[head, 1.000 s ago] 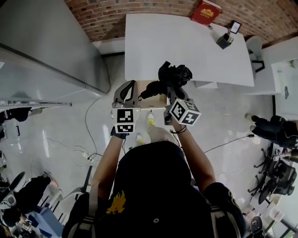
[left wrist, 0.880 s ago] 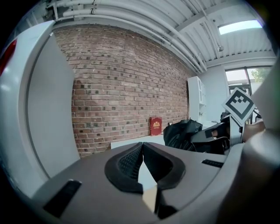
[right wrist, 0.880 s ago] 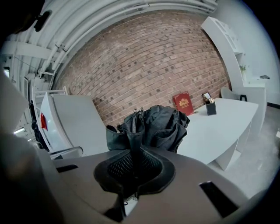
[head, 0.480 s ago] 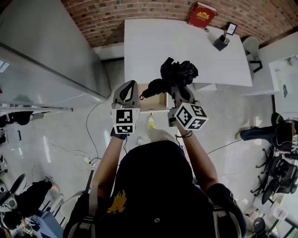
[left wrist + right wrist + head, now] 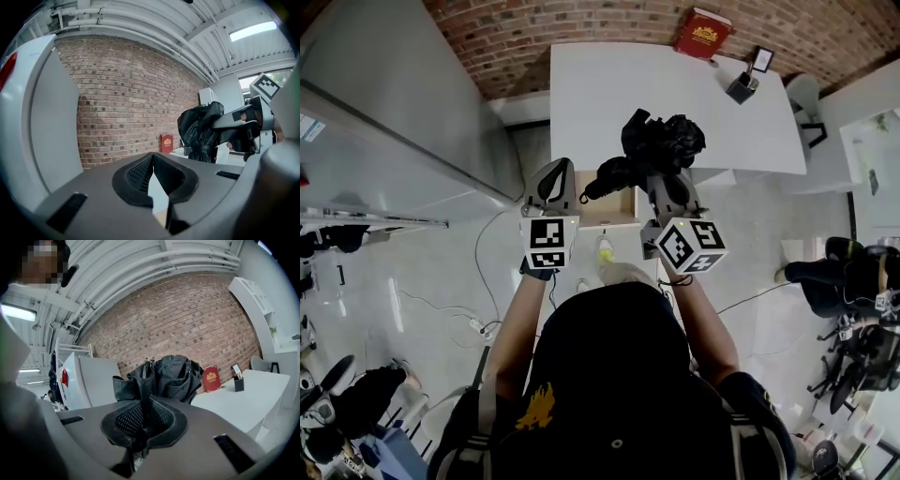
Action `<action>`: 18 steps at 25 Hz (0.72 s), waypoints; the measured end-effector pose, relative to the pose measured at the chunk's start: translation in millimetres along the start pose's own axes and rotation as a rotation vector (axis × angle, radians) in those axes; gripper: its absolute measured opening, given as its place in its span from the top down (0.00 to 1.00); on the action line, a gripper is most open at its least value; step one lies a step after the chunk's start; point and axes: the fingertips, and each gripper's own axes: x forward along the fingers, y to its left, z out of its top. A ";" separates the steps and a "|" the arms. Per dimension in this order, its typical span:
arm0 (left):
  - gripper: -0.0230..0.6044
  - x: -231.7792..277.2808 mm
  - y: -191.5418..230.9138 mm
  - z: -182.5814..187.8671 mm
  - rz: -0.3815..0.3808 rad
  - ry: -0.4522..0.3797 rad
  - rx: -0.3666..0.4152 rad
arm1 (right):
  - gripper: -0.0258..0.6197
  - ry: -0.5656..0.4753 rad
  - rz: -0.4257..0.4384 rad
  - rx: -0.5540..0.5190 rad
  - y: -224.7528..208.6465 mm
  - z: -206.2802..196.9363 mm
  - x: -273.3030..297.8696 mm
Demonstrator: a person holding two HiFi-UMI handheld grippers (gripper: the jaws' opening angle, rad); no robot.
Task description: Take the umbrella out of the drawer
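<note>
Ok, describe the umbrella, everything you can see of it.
The umbrella is black, a folding type, collapsed but unfastened, its thin fabric bunched in loose folds with two rib tips poking out. A dark stubby end sticks out toward the left gripper. The right gripper is shut on its fabric and holds it in the air above the open drawer, in front of the white table. Nothing else touches it.

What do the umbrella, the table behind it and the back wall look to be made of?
Umbrella: black woven fabric, likely nylon or polyester; matte, with soft crumpled folds.
Table: smooth white top, perhaps laminate; faint sheen, material uncertain.
Wall: exposed red-brown brick with pale mortar lines, rough and unpainted.
</note>
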 end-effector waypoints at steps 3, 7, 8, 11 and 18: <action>0.93 -4.8 -2.1 2.5 0.007 -0.006 0.003 | 0.90 -0.016 0.006 -0.015 1.7 6.9 -8.5; 0.93 -7.6 -6.4 4.9 0.014 -0.016 0.006 | 0.90 -0.030 0.007 -0.026 -0.5 12.6 -16.7; 0.93 -8.2 -7.3 5.3 0.013 -0.017 0.007 | 0.90 -0.029 0.006 -0.026 -0.8 13.3 -18.0; 0.93 -8.7 -9.4 10.1 0.007 -0.016 0.011 | 0.90 -0.033 0.003 -0.025 -1.7 16.4 -20.6; 0.93 -9.8 -16.3 14.0 0.003 -0.026 0.016 | 0.90 -0.049 -0.002 -0.030 -3.6 24.6 -30.3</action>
